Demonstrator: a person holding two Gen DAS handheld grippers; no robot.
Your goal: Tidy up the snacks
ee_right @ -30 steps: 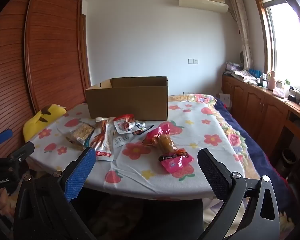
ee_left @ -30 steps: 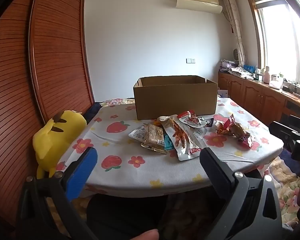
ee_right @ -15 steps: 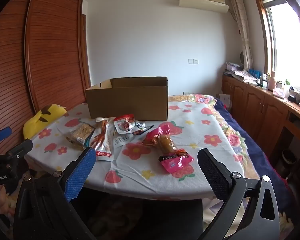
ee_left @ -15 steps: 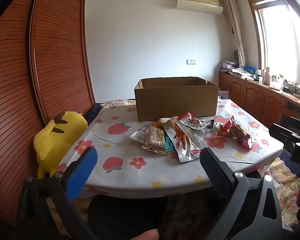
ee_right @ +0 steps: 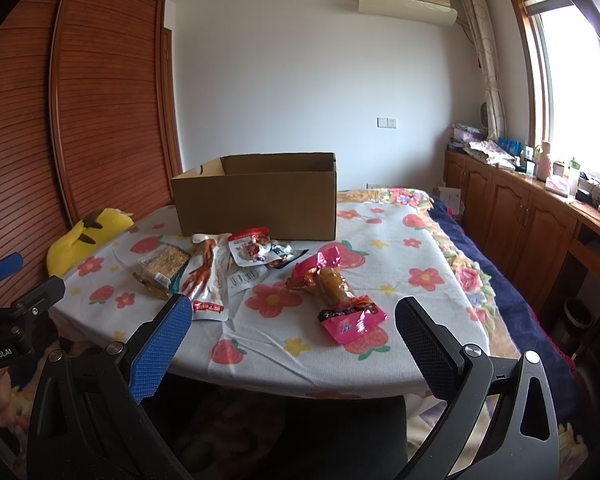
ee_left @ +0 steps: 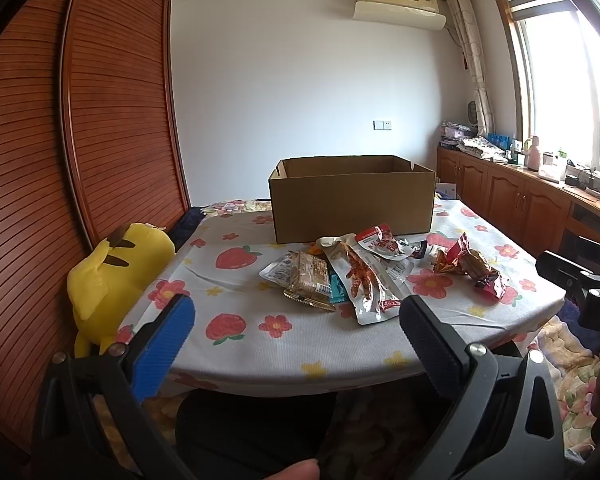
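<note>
An open cardboard box [ee_left: 352, 200] stands at the back of the flowered table [ee_left: 236, 292]; it also shows in the right wrist view [ee_right: 256, 200]. In front of it lie several snack packets: a cracker pack [ee_left: 308, 276], a chicken-foot pouch [ee_left: 364, 280], a red-topped pouch [ee_left: 380, 240] and a pink drumstick pack [ee_right: 336, 292]. My left gripper [ee_left: 296, 320] is open and empty, short of the table's front edge. My right gripper [ee_right: 292, 320] is open and empty, before the edge near the pink pack.
A yellow plush toy [ee_left: 112, 272] sits at the table's left side by the wooden wardrobe [ee_left: 60, 160]. Wooden cabinets [ee_right: 532, 216] run along the right wall under the window. A dark chair [ee_left: 252, 428] stands below the table's front edge.
The left gripper's view has risen slightly, so the table sits a little lower in frame. The right gripper has hardly moved. Both stay open.
</note>
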